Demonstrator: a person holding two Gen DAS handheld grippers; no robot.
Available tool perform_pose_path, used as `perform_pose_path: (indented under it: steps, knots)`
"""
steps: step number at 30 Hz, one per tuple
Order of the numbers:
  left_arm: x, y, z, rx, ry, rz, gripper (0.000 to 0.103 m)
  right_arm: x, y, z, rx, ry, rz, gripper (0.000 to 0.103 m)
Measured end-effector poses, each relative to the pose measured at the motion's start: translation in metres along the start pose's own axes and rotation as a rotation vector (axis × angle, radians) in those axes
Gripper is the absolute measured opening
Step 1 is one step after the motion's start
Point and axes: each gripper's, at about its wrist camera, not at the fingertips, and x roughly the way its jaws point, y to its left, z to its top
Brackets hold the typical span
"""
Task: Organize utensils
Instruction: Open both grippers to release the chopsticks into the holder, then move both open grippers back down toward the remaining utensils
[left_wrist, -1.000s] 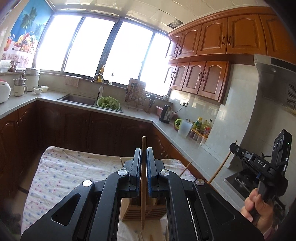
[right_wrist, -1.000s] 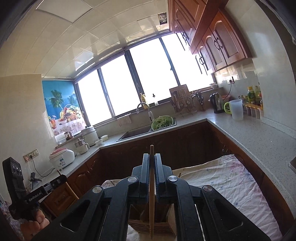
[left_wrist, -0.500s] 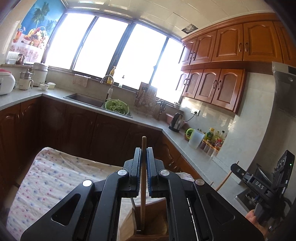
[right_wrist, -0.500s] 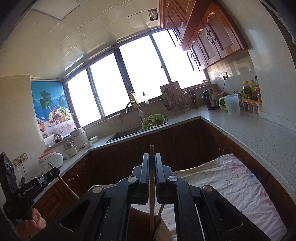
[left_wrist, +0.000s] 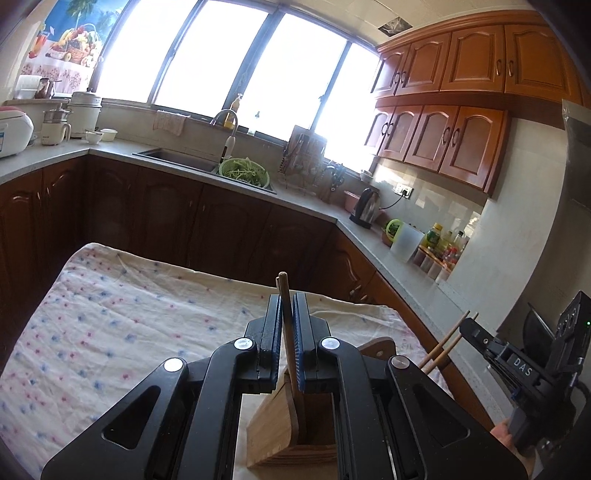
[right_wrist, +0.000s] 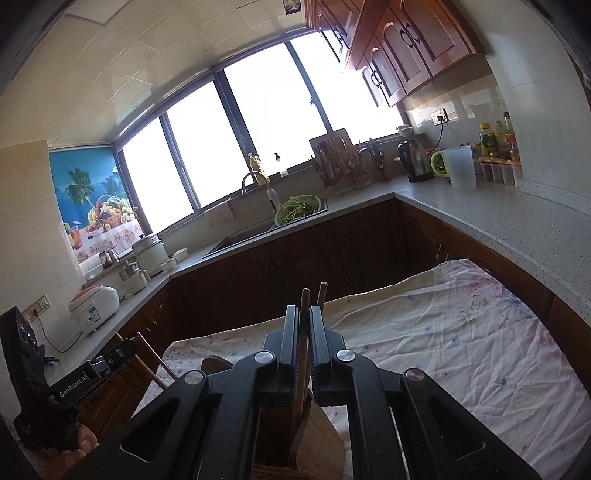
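My left gripper (left_wrist: 286, 306) is shut on a wooden chopstick (left_wrist: 283, 291) that stands nearly upright. Its lower end reaches down into the open top of the wooden utensil holder (left_wrist: 273, 428) below the jaws. My right gripper (right_wrist: 303, 317) is shut on another chopstick (right_wrist: 304, 299), whose lower end dips into the same holder (right_wrist: 317, 439). A second chopstick (right_wrist: 322, 293) stands just behind the right finger. Each view shows the other gripper off to the side: the right gripper (left_wrist: 476, 328) with sticks (left_wrist: 441, 349), and the left gripper (right_wrist: 123, 350).
The holder stands on a table under a flowered cloth (left_wrist: 122, 314). Dark cabinets and a grey counter (right_wrist: 517, 221) wrap around behind. On the counter are a sink (left_wrist: 177, 157), a green colander (left_wrist: 243, 171), a kettle (left_wrist: 365, 206), bottles (left_wrist: 443, 240) and a rice cooker (right_wrist: 94, 302).
Both grippers have sunk toward the table with their chopsticks. The holder has come close under the jaws, and the sticks' lower ends now sit inside it.
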Motion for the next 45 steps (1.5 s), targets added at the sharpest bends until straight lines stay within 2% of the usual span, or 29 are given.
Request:
perform_pose_path:
  steps: [8,10,12,14,15,16,17,18,19,20,21,22,25,31,45]
  knots:
    - [0.0,0.0,0.002,0.007,0.013,0.005,0.006,0.004,-0.001,0.002,0.005,0.018,-0.004,0.006]
    - [0.0,0.0,0.003,0.006,0.021,0.001,0.006,0.004,-0.003,0.003,0.013,0.025,0.004,0.01]
    - [-0.002,0.0,0.003,0.007,0.031,-0.001,0.011,0.003,-0.002,0.003,0.012,0.027,0.021,0.013]
    - [-0.007,0.0,0.002,0.004,0.036,0.012,0.029,-0.001,-0.001,0.003,0.007,0.021,0.023,0.032]
    - [-0.011,0.001,0.001,0.0,0.028,0.019,0.048,-0.004,0.0,0.004,0.007,0.015,0.027,0.046]
    - [-0.016,0.001,0.0,-0.001,0.014,0.02,0.054,-0.008,0.0,0.004,0.01,0.006,0.034,0.059]
    - [-0.021,0.001,0.0,0.0,0.009,0.024,0.055,-0.013,-0.001,0.004,0.013,-0.005,0.037,0.062]
    - [-0.024,0.001,-0.001,0.002,0.012,0.03,0.06,-0.017,-0.001,0.005,0.015,-0.013,0.038,0.067]
    - [-0.029,0.002,-0.002,0.002,0.014,0.035,0.068,-0.021,-0.001,0.005,0.017,-0.02,0.042,0.08]
    - [-0.034,0.003,-0.003,0.001,0.008,0.037,0.071,-0.025,-0.001,0.006,0.021,-0.026,0.044,0.086]
    - [-0.04,0.004,-0.004,0.001,0.002,0.042,0.076,-0.03,-0.002,0.006,0.026,-0.032,0.048,0.098]
    - [-0.045,0.004,-0.006,0.001,-0.002,0.05,0.082,-0.034,-0.002,0.006,0.031,-0.039,0.055,0.103]
    - [-0.063,0.006,-0.014,0.014,-0.008,0.064,0.087,-0.05,-0.003,0.003,0.031,-0.054,0.059,0.103]
    - [-0.092,0.003,-0.034,0.062,0.019,0.101,0.095,-0.081,-0.004,-0.014,0.022,-0.028,0.062,0.103]
    - [-0.144,0.001,-0.089,0.101,0.108,0.153,0.096,-0.156,-0.021,-0.062,0.036,0.017,0.014,0.103]
